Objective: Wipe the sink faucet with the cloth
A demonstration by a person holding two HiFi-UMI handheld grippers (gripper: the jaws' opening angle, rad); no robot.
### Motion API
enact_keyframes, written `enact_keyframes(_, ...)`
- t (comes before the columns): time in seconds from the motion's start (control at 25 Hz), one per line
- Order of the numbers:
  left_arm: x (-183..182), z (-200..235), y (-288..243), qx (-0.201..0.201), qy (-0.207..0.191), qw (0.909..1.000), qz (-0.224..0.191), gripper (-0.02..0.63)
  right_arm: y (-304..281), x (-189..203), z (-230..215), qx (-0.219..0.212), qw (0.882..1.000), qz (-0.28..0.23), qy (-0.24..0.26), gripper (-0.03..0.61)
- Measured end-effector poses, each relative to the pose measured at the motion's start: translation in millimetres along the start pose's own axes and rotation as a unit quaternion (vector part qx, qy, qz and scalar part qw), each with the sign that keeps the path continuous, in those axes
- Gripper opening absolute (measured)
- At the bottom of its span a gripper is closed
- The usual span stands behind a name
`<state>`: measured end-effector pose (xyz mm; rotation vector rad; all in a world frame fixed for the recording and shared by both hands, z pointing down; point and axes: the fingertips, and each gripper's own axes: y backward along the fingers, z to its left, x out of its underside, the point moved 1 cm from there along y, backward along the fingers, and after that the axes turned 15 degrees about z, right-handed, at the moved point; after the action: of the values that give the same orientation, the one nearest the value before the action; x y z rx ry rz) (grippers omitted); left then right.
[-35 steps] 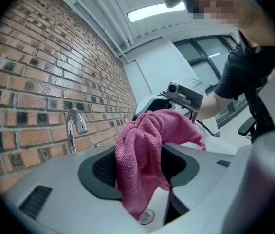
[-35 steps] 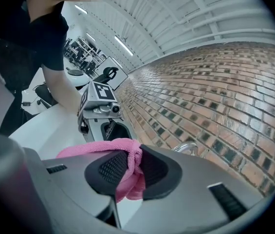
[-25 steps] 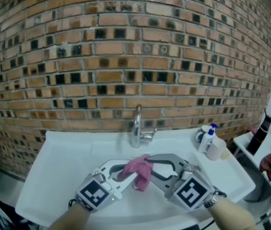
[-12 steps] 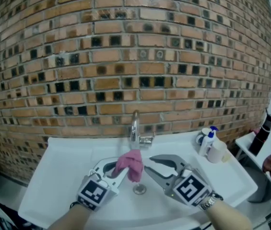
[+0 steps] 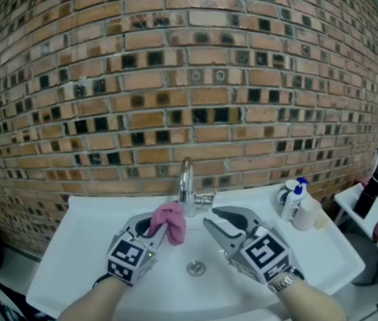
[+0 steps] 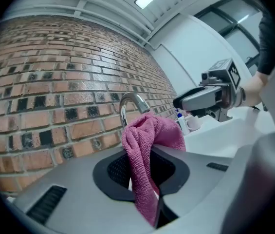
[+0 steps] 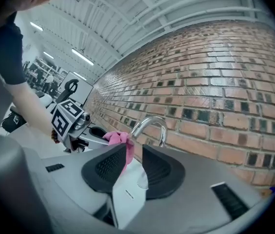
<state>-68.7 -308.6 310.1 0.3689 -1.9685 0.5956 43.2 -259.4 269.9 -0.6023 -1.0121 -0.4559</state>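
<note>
Nearest: both forearms, a watch (image 5: 282, 281) on the right wrist. White sink (image 5: 81, 246), drain (image 5: 196, 268) in the basin between the two grippers and a bit nearer than their tips. Left gripper (image 5: 151, 231) points level toward the wall, jaws closed tight on the pink cloth (image 5: 169, 221). The cloth is bunched up and sticks out past the jaw tips. Right gripper (image 5: 209, 218) is just right of the cloth, not touching it, jaws apart with nothing between them. The cloth sits just left of the faucet (image 5: 186, 189), near its base; can't tell if it touches. The chrome faucet stands at the sink's far edge, centre. Far right on the sink ledge is a blue-topped bottle (image 5: 294, 198) beside white containers. Behind everything is a brick wall (image 5: 175, 79).
</note>
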Motion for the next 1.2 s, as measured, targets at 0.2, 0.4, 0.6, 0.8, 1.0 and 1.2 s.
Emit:
enact_keyframes(0.2, 4.2, 22.0, -18.0, -0.017, 0.019, 0.9995, 0.019, 0.06, -2.9, -7.9, -29.5, 0.035, 0.996, -0.026, -0.083, 0.08)
enact_keyframes(0.4, -0.7, 38.1, -39.9, -0.028, 0.029, 0.9986, 0.035, 0.06, -6.1, -9.7, -44.7, 0.051, 0.99, -0.044, -0.126, 0.066)
enact_keyframes(0.6, 2.6, 47.0, -68.3, -0.032, 0.021, 0.9978, 0.055, 0.061, -10.4, 2.7, -45.7, 0.048, 0.988, -0.035, -0.142, 0.065)
enact_keyframes(0.8, 16.0, 58.3, -90.6, -0.035, 0.057, 0.9952, 0.071, 0.06, -12.1, 10.9, -48.5, 0.044, 0.987, -0.04, -0.147, 0.064)
enact_keyframes(1.0, 30.2, 66.7, -106.8, -0.034, 0.093, 0.9923, 0.074, 0.061, -11.9, 13.0, -45.3, 0.038, 0.989, -0.037, -0.139, 0.064)
enact_keyframes(1.2, 32.6, 64.0, -118.9, -0.024, 0.104, 0.9919, 0.07, 0.061, -13.9, 14.0, -38.8, 0.028, 0.991, -0.034, -0.129, 0.064)
